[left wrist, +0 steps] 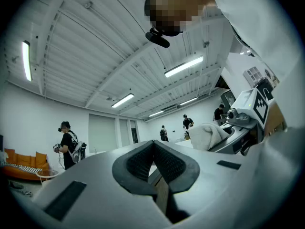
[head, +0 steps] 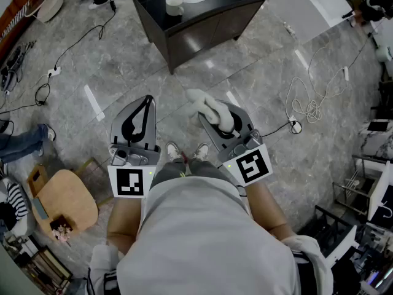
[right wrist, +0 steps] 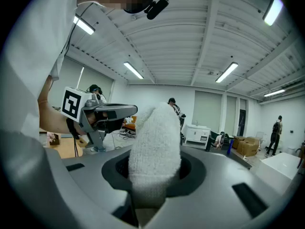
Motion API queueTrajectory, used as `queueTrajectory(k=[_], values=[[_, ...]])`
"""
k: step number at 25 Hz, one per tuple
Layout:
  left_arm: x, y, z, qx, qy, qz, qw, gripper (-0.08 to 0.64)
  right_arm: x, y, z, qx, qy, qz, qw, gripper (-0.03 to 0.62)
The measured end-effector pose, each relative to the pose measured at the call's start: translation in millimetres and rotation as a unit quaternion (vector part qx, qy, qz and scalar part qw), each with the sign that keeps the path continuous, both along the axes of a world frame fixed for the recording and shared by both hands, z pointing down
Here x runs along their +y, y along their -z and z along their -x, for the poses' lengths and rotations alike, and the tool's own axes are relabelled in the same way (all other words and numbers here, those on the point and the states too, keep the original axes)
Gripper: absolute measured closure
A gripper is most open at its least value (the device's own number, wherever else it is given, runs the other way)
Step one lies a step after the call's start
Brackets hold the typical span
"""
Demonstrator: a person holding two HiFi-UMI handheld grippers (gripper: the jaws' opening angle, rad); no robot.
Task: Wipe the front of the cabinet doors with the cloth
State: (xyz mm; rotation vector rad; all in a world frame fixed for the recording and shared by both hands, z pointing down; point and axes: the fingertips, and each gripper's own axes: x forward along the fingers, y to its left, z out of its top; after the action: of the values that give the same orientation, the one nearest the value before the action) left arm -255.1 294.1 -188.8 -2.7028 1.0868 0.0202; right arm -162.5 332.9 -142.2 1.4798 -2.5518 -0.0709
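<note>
The dark cabinet [head: 198, 34] with a white basin on top stands far ahead on the grey floor; its doors face me, well out of reach. Both grippers are held at my waist and point upward. My right gripper [head: 215, 117] is shut on a white terry cloth [head: 209, 107], which bulges out from between its jaws [right wrist: 155, 149]. To its left, my left gripper [head: 146, 102] is shut with nothing in it; its dark pads meet in a line [left wrist: 153, 146]. The cloth [left wrist: 206, 133] also shows in the left gripper view, at the right.
A white cup [head: 175, 5] stands on the cabinet top. A white panel [head: 313, 8] leans at the cabinet's right. Cables [head: 310, 103] lie coiled on the floor at right, and others [head: 46, 82] at left. A round wooden stool [head: 64, 201] stands near my left side.
</note>
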Motion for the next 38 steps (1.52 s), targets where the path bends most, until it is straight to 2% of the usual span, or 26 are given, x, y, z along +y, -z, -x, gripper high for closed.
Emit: queueTrajectory(k=[5, 11, 14, 18, 22, 26, 32, 38], values=[[11.2, -1.4, -16.9, -0.016, -0.010, -0.005, 0.9998, 0.541, 6.7, -2.0, -14.9, -0.001, -0.003, 0.004, 1.000, 0.457], [13.5, -4.0, -17.6, -0.021, 0.005, -0.001, 0.9998, 0.541, 8.4, -0.6, -19.5, 0.000, 0.008, -0.005, 1.000, 0.457], [12.5, -3.5, -21.8, -0.024, 0.013, -0.001, 0.9996, 0.541, 7.6, 0.9, -23.8, -0.015, 0.014, -0.005, 1.000, 0.457], [12.6, -5.7, -31.8, -0.031, 0.027, 0.000, 0.9992, 0.541, 8.8, -4.5, -36.6, -0.013, 0.032, 0.002, 0.999, 0.457], [19.7, -15.4, -45.4, -0.055, 0.041, 0.003, 0.9976, 0.541, 16.8, -15.2, -51.2, -0.016, 0.054, 0.010, 0.998, 0.457], [18.2, -24.7, -50.5, -0.054, 0.058, 0.013, 0.9968, 0.541, 15.2, -31.6, -55.6, -0.005, 0.074, 0.022, 0.997, 0.457], [-8.0, -36.7, -70.1, -0.046, 0.047, 0.018, 0.9977, 0.541, -6.4, -42.0, -65.2, -0.001, 0.075, 0.028, 0.997, 0.457], [-64.7, -52.5, -86.5, -0.041, 0.026, 0.033, 0.9983, 0.541, -53.3, -48.8, -82.6, 0.020, 0.058, 0.045, 0.997, 0.457]])
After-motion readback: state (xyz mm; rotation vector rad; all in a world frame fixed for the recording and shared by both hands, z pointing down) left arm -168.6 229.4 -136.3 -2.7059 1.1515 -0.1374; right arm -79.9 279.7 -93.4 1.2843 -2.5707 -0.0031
